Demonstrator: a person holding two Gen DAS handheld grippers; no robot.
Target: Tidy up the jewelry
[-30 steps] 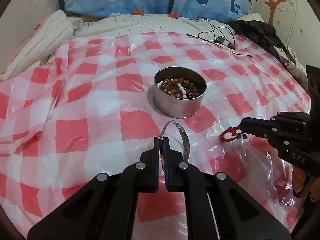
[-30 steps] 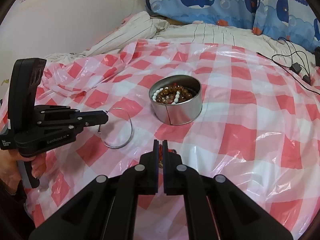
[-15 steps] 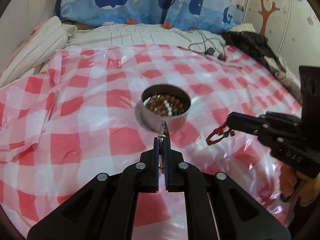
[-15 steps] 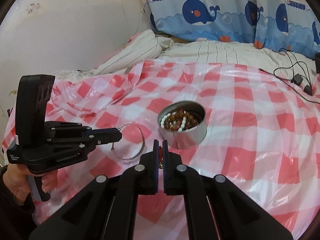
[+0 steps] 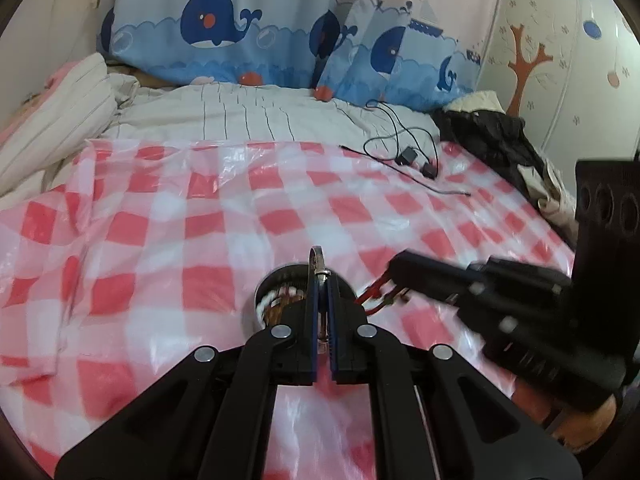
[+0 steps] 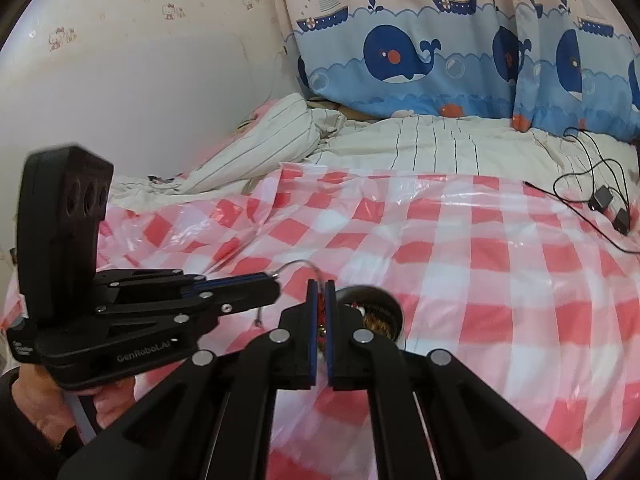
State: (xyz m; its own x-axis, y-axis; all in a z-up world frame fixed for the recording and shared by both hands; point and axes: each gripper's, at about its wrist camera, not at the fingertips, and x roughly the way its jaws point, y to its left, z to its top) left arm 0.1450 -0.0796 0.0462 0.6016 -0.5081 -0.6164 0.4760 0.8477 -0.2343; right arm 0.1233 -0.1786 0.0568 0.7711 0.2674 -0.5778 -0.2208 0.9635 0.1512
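Note:
My left gripper (image 5: 322, 286) is shut on a thin silver bangle (image 5: 316, 261), lifted above the red-checked sheet; the bangle also shows as a wire loop in the right wrist view (image 6: 298, 266). My right gripper (image 6: 321, 286) is shut on a red cord bracelet (image 5: 372, 294), also lifted. A round metal tin (image 5: 276, 282) holding brown and white beads sits just beyond both grippers, partly hidden behind the fingers; it also shows in the right wrist view (image 6: 380, 308). The two grippers are close together above the tin's near side.
The checked plastic sheet (image 5: 160, 240) covers a bed. A black cable with chargers (image 5: 408, 156) lies at the far right, dark clothing (image 5: 488, 136) beyond it. Striped bedding (image 6: 272, 140) and whale-print pillows (image 6: 400, 60) stand at the back.
Both grippers have lifted off the sheet with their pieces and tilted up, so the tin has dropped low in both views. The grippers have drawn closer together.

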